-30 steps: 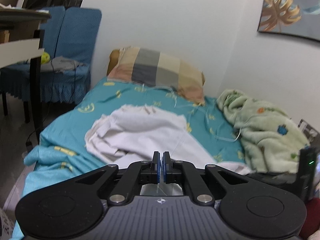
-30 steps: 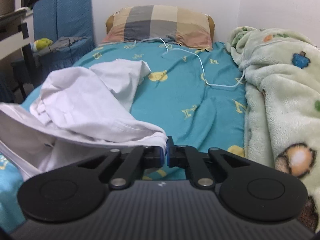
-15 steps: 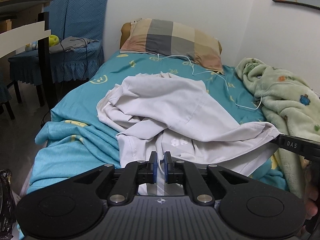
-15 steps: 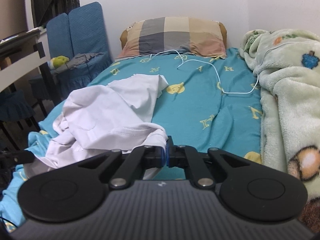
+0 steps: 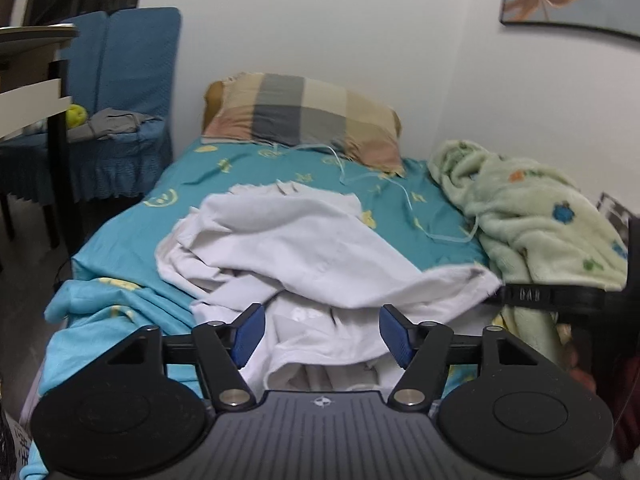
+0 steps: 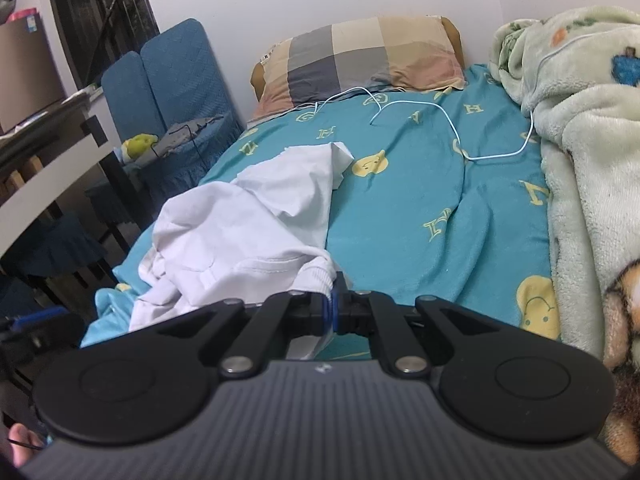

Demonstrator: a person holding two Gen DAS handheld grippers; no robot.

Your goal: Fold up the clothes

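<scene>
One gripper, the right (image 6: pixel 334 310), pinched the edge of the white shirt (image 5: pixel 296 248) heaped on the bed (image 6: pixel 420 200), while the left gripper (image 5: pixel 322 334) gaped wide, so spreading it flat probably needed a second corner grip.

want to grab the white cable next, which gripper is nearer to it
Right. The right gripper, shut on the white shirt, sits nearer the white cable. The left gripper, open, hangs over the shirt, farther back.
</scene>
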